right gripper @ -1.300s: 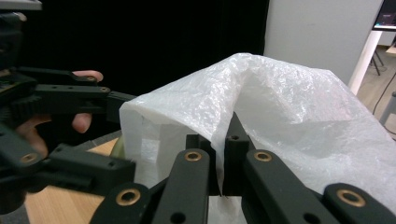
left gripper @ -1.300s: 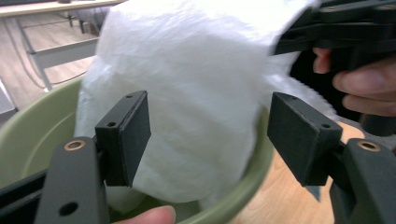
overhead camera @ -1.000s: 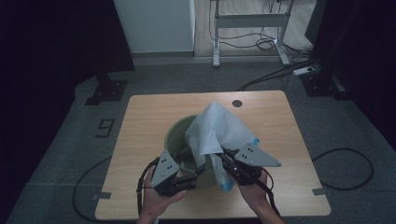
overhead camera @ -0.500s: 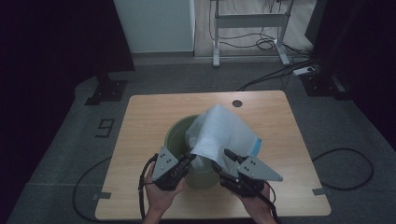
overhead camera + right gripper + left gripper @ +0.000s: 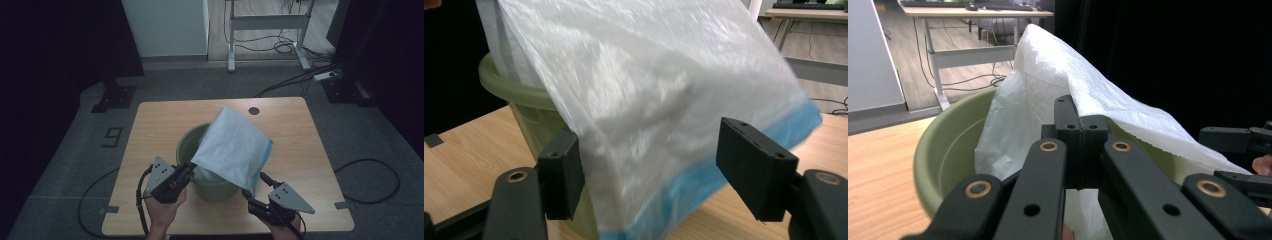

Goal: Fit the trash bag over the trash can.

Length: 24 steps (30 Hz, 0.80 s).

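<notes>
A white plastic bag (image 5: 235,147) with a blue edge is draped over a green bin (image 5: 186,143) in the middle of the table. My left gripper (image 5: 187,171) is at the bin's near left rim, shut on the bag's corner. In the left gripper view the shut gripper (image 5: 1080,125) presses against the bag (image 5: 1048,65) just above the bin (image 5: 948,145). My right gripper (image 5: 250,192) is at the near right, below the bag's blue edge. In the right gripper view that gripper (image 5: 656,170) stands open, with the bag (image 5: 649,90) hanging in front of its jaws and the bin (image 5: 514,90) behind on the left.
The wooden table (image 5: 150,125) has a small round hole (image 5: 254,110) near its far edge. Cables (image 5: 370,175) lie on the floor at the right. A desk frame (image 5: 265,30) stands beyond the table.
The bag has spread out wide and flat over the bin. My right gripper has drawn back toward the near right edge and lower. The left gripper stayed at the bin's rim.
</notes>
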Motion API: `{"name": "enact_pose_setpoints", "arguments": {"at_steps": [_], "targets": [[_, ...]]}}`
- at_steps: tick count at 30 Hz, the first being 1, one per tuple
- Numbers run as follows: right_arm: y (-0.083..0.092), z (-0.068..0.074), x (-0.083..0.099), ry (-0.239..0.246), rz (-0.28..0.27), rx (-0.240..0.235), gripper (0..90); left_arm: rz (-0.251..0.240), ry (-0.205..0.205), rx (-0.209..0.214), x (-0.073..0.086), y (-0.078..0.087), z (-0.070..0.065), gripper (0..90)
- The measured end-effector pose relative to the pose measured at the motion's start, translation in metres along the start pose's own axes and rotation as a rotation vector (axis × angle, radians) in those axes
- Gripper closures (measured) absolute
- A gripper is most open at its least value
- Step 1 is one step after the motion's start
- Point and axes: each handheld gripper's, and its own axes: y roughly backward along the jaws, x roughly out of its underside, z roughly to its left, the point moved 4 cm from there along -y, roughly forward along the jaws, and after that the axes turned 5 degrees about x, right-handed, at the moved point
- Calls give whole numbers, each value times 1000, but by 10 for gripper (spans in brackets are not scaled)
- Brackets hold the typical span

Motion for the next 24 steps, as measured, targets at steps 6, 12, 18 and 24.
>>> {"name": "enact_pose_setpoints", "arguments": {"at_steps": [6,12,18,24], "targets": [[0,-4,6,-16,17,14,396,-19,21,-7,2,12,6,895],[-2,-11,9,-38,-3,-31,711,-14,37,3,7,22,14,894],[-3,-19,2,-44,-53,-21,813,9,21,6,12,21,12,893],[0,-33,-22,-44,-106,8,861,38,15,43,20,12,4,891]]}}
